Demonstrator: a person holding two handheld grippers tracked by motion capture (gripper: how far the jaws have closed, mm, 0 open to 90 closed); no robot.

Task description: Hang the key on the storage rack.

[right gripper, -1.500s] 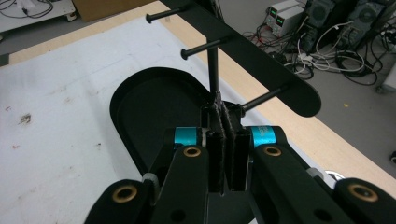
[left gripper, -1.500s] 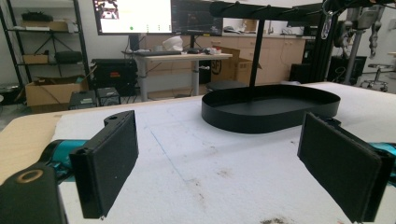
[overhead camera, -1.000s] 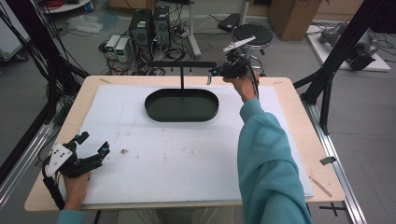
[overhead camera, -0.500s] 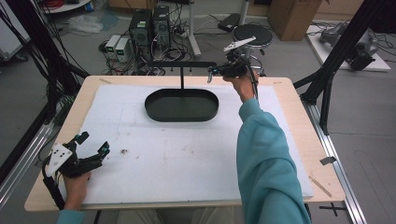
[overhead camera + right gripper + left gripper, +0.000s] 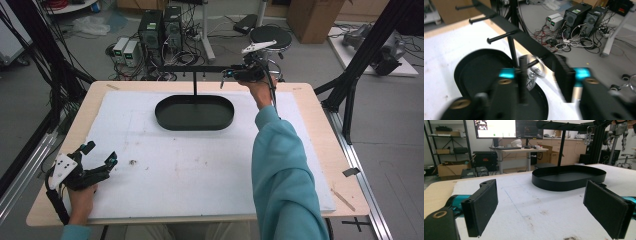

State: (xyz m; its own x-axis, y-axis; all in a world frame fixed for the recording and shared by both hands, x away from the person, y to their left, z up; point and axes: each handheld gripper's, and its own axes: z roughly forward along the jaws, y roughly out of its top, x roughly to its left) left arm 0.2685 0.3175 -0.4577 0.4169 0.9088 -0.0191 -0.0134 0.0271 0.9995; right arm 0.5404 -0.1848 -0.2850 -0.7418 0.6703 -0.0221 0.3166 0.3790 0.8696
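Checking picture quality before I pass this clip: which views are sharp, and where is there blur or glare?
High view: evenly lit and sharp, soft shadows, no glare on the white mat. Left gripper view: black tray sharp, near pads slightly soft, bright monitor washed out. Right gripper view: right gripper and metal ring smeared by blur as its jaws have just been opening; rack pegs clearer.

No legible text, monitor perhaps blurred.
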